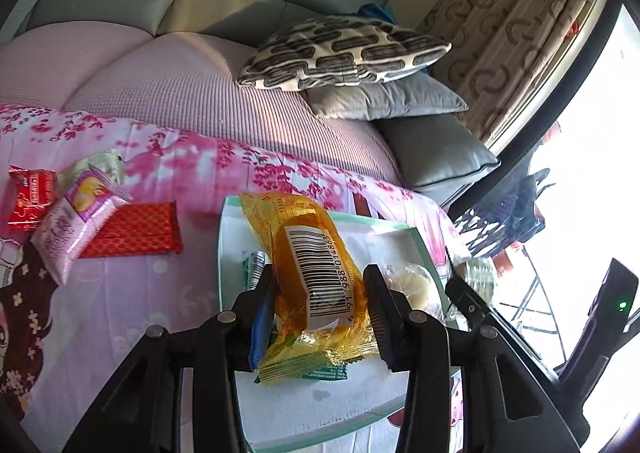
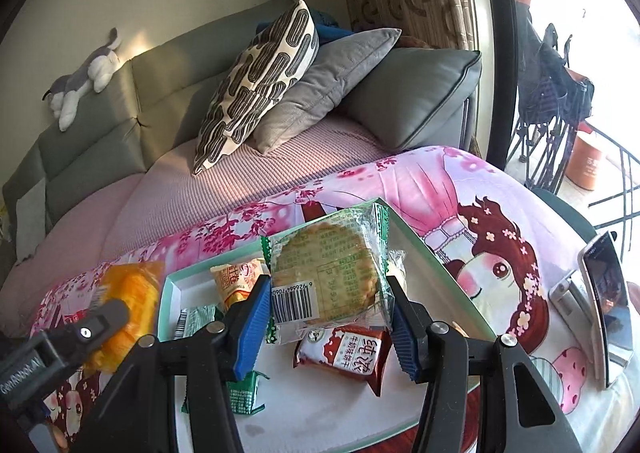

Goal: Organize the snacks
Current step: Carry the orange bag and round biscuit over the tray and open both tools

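My left gripper (image 1: 320,301) is shut on a yellow-orange snack packet (image 1: 312,277) with a barcode, held above the white tray (image 1: 360,401) with a green rim. My right gripper (image 2: 328,313) is shut on a clear green-edged packet with a round biscuit (image 2: 328,273), held over the same tray (image 2: 320,413). In the tray lie a red-and-white packet (image 2: 344,353), green packets (image 2: 240,393) and an orange packet (image 2: 234,281). The left gripper with its yellow packet (image 2: 128,305) shows at the left of the right wrist view.
On the pink floral cloth left of the tray lie a red packet (image 1: 136,229), a pink packet (image 1: 76,225) and a small red packet (image 1: 30,197). A phone on a stand (image 2: 608,309) is at the right. A sofa with cushions (image 2: 256,85) is behind.
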`<state>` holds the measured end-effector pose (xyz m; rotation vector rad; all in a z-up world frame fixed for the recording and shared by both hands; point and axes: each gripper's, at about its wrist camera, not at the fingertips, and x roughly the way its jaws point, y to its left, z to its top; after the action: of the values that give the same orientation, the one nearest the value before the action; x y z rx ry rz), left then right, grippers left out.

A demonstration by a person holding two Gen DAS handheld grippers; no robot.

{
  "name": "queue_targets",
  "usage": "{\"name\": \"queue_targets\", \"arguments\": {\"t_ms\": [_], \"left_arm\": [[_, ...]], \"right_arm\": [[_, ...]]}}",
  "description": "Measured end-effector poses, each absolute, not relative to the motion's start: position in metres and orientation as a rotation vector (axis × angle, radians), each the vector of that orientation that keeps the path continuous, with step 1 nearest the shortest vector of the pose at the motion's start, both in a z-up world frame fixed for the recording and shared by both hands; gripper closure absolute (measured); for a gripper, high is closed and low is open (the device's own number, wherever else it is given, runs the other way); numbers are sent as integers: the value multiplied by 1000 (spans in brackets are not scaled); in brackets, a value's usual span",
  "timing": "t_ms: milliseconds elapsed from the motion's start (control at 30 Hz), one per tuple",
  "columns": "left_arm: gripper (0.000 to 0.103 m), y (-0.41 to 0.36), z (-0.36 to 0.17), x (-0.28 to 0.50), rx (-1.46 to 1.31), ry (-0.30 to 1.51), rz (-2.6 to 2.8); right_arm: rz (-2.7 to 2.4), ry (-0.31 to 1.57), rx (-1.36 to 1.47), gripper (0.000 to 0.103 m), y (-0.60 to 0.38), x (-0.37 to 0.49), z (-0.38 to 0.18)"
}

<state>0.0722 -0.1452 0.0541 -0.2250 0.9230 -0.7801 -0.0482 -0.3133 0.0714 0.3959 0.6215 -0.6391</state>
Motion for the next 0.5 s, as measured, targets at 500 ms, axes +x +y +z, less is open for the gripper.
{"name": "queue_targets", "arguments": {"t_ms": [500], "left_arm": [[58, -168, 22, 84, -169, 927, -783]], "right_arm": [[-581, 656, 408, 45, -327, -10, 34]]}}
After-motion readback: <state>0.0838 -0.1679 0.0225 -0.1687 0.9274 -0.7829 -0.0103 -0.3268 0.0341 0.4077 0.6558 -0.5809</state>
